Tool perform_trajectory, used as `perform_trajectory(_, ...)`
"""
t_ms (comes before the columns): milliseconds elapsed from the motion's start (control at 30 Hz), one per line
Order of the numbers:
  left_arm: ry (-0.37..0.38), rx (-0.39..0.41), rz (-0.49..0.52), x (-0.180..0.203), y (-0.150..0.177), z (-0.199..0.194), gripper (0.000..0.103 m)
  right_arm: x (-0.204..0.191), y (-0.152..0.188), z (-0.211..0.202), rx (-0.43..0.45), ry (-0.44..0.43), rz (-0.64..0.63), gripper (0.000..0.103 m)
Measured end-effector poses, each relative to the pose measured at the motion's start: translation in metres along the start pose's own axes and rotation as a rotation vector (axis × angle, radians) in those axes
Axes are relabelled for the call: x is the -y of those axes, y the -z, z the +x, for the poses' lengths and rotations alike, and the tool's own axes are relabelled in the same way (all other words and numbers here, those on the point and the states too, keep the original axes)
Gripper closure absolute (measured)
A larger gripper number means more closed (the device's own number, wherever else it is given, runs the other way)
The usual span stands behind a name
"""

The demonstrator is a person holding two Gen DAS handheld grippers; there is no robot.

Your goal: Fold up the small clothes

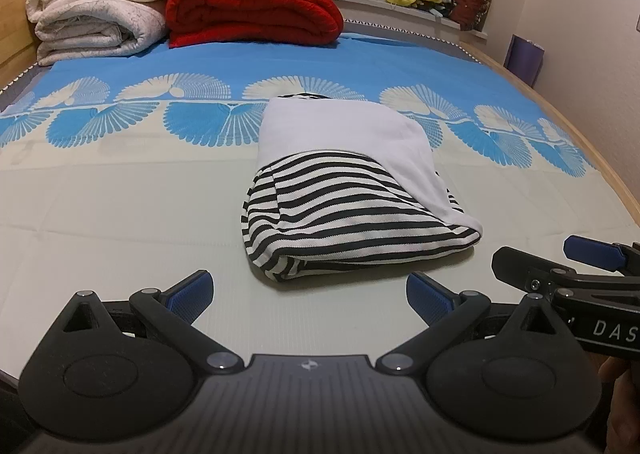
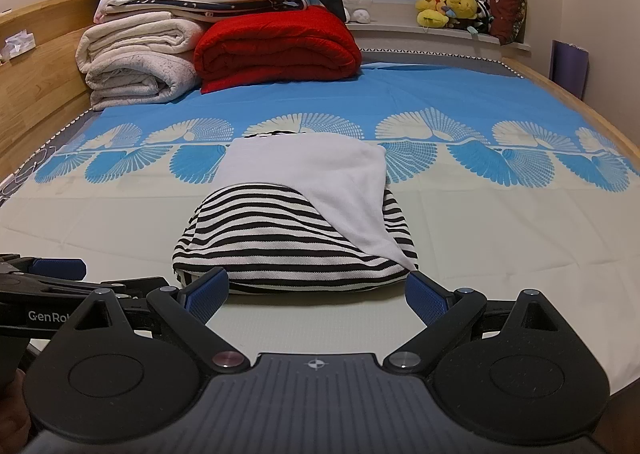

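A small black-and-white striped garment with a white panel (image 1: 344, 190) lies folded into a compact bundle on the bed; it also shows in the right wrist view (image 2: 296, 230). My left gripper (image 1: 310, 298) is open and empty, just short of the bundle's near edge. My right gripper (image 2: 316, 300) is open and empty, its blue pads on either side of the bundle's near edge, close to it. The right gripper also shows at the right edge of the left wrist view (image 1: 560, 266). The left gripper shows at the left edge of the right wrist view (image 2: 60, 274).
The bed sheet (image 1: 120, 206) is pale with a blue fan pattern. A folded red blanket (image 1: 252, 10) and white blankets (image 1: 96, 14) are stacked at the far end. Plush toys (image 2: 448, 6) sit on the window sill. A wooden bed frame (image 2: 36, 66) runs along the left.
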State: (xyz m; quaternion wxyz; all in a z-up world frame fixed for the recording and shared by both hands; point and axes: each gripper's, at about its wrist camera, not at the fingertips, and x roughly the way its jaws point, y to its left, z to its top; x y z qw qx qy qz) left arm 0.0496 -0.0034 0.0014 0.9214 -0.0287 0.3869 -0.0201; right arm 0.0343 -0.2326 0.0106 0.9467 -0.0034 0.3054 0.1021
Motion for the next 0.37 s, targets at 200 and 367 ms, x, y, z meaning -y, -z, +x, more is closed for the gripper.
perform_trajectory(200,0.001,0.003,0.0,-0.0001,0.0006,-0.0003,0.0,0.0007,-0.0003,-0.0002,0.0,0.0,-0.001,0.008)
perform_trajectory(367,0.001,0.008,0.001,-0.0006,-0.0017,-0.0005,0.0,-0.0034,0.0009,0.0011,0.002,0.0,0.005,0.008)
